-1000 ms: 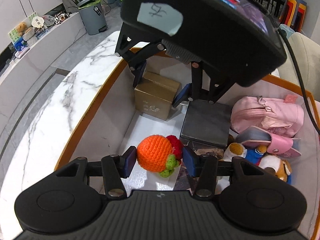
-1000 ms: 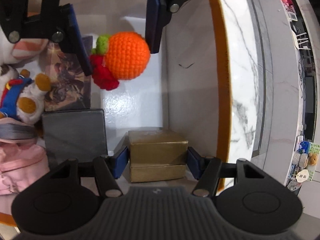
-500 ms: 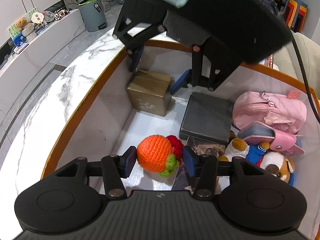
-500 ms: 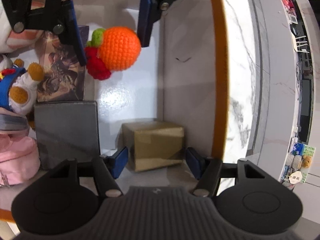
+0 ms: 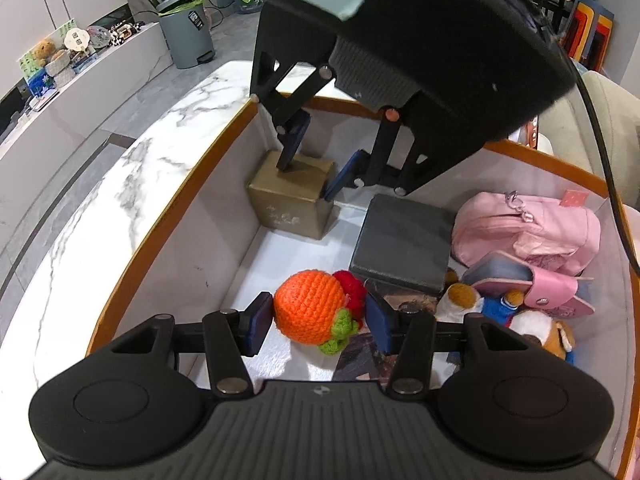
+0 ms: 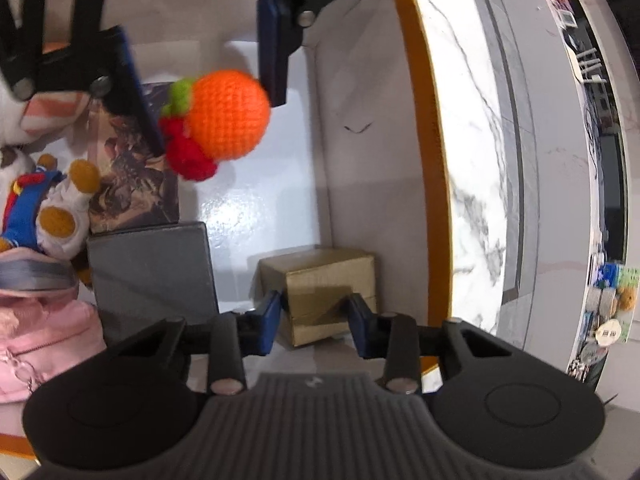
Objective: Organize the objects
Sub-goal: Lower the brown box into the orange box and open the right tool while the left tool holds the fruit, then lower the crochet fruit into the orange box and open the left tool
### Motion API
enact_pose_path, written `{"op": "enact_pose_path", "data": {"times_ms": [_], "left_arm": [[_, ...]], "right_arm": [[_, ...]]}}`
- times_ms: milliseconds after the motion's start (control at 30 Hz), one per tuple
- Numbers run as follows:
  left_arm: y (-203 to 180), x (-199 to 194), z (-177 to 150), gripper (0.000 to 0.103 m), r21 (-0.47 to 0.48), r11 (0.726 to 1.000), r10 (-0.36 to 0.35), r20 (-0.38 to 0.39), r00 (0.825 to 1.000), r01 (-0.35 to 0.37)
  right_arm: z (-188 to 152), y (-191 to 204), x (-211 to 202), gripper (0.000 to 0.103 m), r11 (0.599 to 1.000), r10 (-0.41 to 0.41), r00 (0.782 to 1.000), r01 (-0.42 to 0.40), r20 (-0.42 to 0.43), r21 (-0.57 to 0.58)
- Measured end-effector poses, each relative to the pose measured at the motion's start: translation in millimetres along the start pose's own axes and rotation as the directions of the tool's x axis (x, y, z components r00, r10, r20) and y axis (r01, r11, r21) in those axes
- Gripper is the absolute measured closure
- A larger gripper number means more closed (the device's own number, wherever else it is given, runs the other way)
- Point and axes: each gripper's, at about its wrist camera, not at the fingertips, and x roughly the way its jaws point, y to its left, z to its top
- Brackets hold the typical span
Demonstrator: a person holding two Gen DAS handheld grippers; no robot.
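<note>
Since a second ago the right gripper [image 6: 314, 318] has risen off the gold box [image 6: 320, 294], its jaws narrowed and empty above the box top; the left gripper [image 5: 316, 322] keeps its hold.

Left wrist view, nearest: the left gripper's blue pads [image 5: 258, 322] stand a moderate width apart, clamped on the orange crochet ball [image 5: 310, 306], which is held clear above the white floor of the bin [image 5: 176, 208]. A red piece and green leaves hang at the ball's right side. Just beyond, a printed card [image 5: 408, 304] lies flat, partly under a dark grey box [image 5: 404, 244]. To the right sit a plush toy [image 5: 492, 304], a pink wallet [image 5: 536, 284] and a pink pouch [image 5: 528, 226], crowded together.

Further in, the gold box stands on the floor in the far left corner, against the bin wall. The bin's orange rim borders a marble counter [image 5: 132, 176].
</note>
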Motion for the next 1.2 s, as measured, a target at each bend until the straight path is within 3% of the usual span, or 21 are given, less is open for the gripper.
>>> {"op": "enact_pose_path", "data": {"times_ms": [100, 567, 867, 1067, 1200], "left_arm": [[-0.7, -0.1, 3.6, 0.044, -0.015, 1.000, -0.013, 0.008, 1.000, 0.013], [-16.8, 31.3, 46.3, 0.044, -0.040, 0.997, -0.068, 0.042, 0.997, 0.069], [-18.4, 44.9, 53.7, 0.042, -0.069, 0.995, -0.066, 0.056, 0.996, 0.070], [-25.6, 34.7, 48.0, 0.032, -0.048, 0.997, -0.061, 0.071, 0.996, 0.064], [-31.7, 26.8, 46.2, 0.037, -0.043, 0.998, -0.049, 0.060, 0.997, 0.052]], "right_arm": [[-0.6, 3.8, -3.6, 0.068, 1.000, -0.005, 1.000, 0.005, 0.012, -0.020], [-8.1, 11.8, -58.1, 0.067, 0.996, -0.032, 0.995, 0.024, 0.090, 0.088], [-35.3, 18.8, -34.8, 0.067, 0.996, -0.036, 0.991, 0.025, 0.127, 0.090], [-36.2, 19.4, -34.6, 0.066, 0.995, -0.040, 0.990, 0.027, 0.137, 0.095], [-34.4, 20.9, -37.4, 0.065, 0.994, -0.040, 0.990, 0.026, 0.136, 0.102]]}}
